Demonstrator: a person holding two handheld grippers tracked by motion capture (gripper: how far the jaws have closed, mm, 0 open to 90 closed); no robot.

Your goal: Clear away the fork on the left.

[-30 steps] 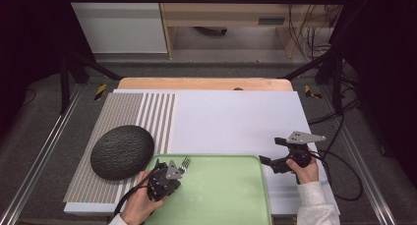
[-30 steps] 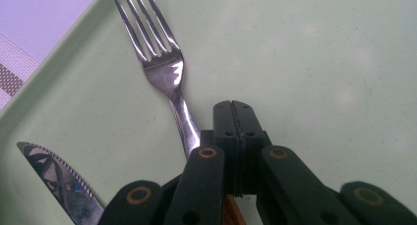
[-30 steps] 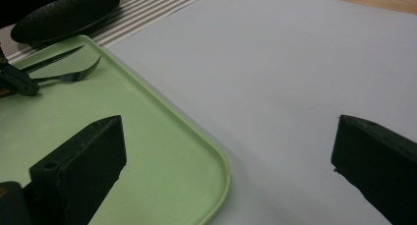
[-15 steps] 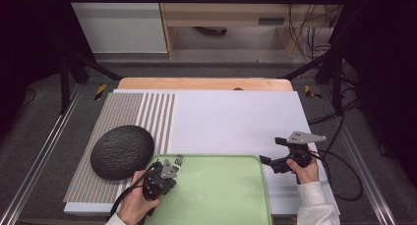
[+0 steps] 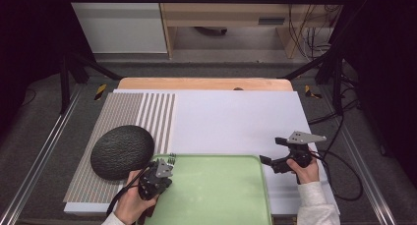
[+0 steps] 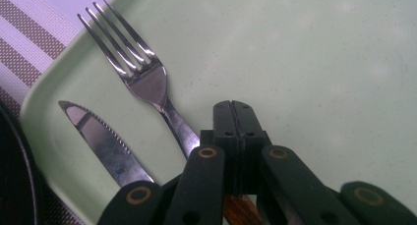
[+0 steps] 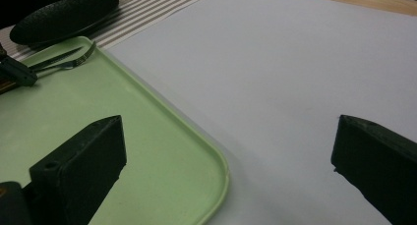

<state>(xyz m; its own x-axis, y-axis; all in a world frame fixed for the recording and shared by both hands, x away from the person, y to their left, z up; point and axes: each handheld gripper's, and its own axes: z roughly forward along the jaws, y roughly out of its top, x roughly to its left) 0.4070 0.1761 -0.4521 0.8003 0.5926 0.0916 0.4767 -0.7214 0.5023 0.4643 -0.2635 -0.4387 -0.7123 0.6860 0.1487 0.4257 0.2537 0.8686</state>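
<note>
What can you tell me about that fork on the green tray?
The fork is shiny silver metal with four long prongs and a slim neck; a brown, wood-like patch shows low behind the tongs and may be its handle. It lies flat in the corner of the pale green tray, prongs toward the rim, beside a serrated knife without touching it. The left tongs are shut just next to its neck; whether they touch it is unclear.
</note>
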